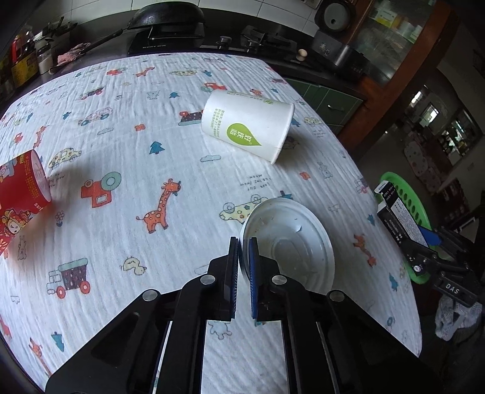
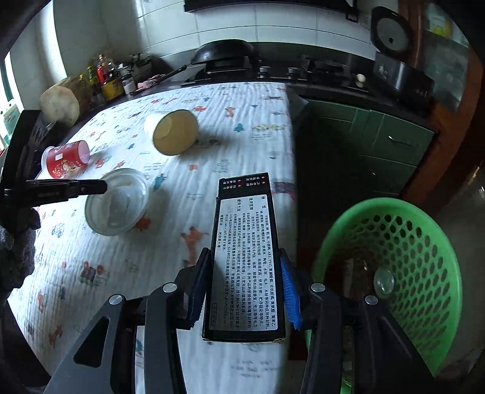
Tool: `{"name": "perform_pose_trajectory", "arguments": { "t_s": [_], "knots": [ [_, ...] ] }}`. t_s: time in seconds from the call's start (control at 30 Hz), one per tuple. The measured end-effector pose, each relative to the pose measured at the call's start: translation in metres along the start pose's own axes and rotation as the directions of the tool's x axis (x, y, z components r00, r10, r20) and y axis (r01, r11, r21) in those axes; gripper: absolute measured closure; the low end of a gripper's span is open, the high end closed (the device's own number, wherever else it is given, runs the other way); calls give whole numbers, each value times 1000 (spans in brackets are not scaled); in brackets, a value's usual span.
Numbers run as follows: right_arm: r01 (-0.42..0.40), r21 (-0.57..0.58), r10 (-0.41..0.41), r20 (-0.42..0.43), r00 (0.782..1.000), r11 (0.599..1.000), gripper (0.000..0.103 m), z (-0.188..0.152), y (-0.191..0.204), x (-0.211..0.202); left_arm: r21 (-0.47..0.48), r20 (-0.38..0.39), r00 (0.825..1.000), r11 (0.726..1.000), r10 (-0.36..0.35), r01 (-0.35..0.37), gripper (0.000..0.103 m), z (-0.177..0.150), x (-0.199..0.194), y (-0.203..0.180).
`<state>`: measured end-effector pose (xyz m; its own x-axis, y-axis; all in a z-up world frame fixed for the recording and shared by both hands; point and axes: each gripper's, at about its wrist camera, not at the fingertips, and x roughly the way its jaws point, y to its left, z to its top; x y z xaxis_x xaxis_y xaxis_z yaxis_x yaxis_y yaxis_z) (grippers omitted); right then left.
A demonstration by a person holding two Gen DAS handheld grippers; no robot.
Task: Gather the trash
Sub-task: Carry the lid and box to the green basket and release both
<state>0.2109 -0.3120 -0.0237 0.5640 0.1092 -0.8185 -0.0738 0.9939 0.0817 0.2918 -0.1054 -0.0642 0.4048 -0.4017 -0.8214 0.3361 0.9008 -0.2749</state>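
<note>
Left gripper (image 1: 243, 251): jaws pinched almost fully together on the rim of a white plastic lid (image 1: 291, 239), which stands tilted up off the cloth. Right gripper (image 2: 245, 291): jaws partly open, clamped on the long sides of a black box (image 2: 245, 257) with a white printed label, held above the table's right edge.

Surface: table covered by a white crinkled cloth (image 1: 151, 91) printed with cartoon giraffes, cars and trees. On it, left of the lid, a red paper cup (image 1: 21, 194) on its side. Further back, a white paper cup (image 1: 247, 125) with a green leaf logo, also on its side, mouth facing right toward the table edge. Both cups are well apart from the lid.

Off the right edge, below table level: a green perforated basket (image 2: 424, 248). Something round and clear sits at the bottom; cannot tell what.

Room, far side: dark counter just behind the table with a gas hob (image 1: 260, 39), a black wok (image 1: 169, 15) with long handle, and a pink rag (image 1: 71, 56). Bottles and jars (image 2: 106, 78) at the left end, plus a round wooden block (image 2: 60, 103). Rice cooker (image 1: 335, 15) back right. Green cabinet doors (image 2: 388, 151) under the counter, white tiled wall behind.
</note>
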Motion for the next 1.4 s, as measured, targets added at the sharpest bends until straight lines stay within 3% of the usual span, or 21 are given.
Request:
{"name": "perform_pose_trajectory", "arguments": {
  "t_s": [0.33, 0.6, 0.87, 1.07, 1.17, 1.4],
  "knots": [
    [200, 202, -196, -38, 980, 959, 61, -39, -109, -25, 84, 18, 997, 994, -74, 72, 98, 7, -10, -62],
    [252, 317, -240, -76, 968, 914, 60, -67, -160, -26, 151, -2, 990, 979, -140, 139, 98, 11, -2, -121],
    [271, 349, -258, -82, 963, 897, 57, -74, -176, -23, 193, -15, 980, 961, -197, 196, 98, 17, 1, -172],
    [247, 362, -254, -29, 967, 899, 53, -77, -176, -41, 224, -37, 974, 949, -222, 224, 98, 20, 12, -211],
    [246, 351, -266, 7, 964, 903, 43, -81, -170, -57, 232, -53, 972, 944, -227, 233, 98, 19, 21, -228],
    [247, 313, -285, 81, 955, 917, 34, -92, -152, -93, 235, -97, 965, 937, -243, 259, 98, 18, 54, -268]
  ]
}}
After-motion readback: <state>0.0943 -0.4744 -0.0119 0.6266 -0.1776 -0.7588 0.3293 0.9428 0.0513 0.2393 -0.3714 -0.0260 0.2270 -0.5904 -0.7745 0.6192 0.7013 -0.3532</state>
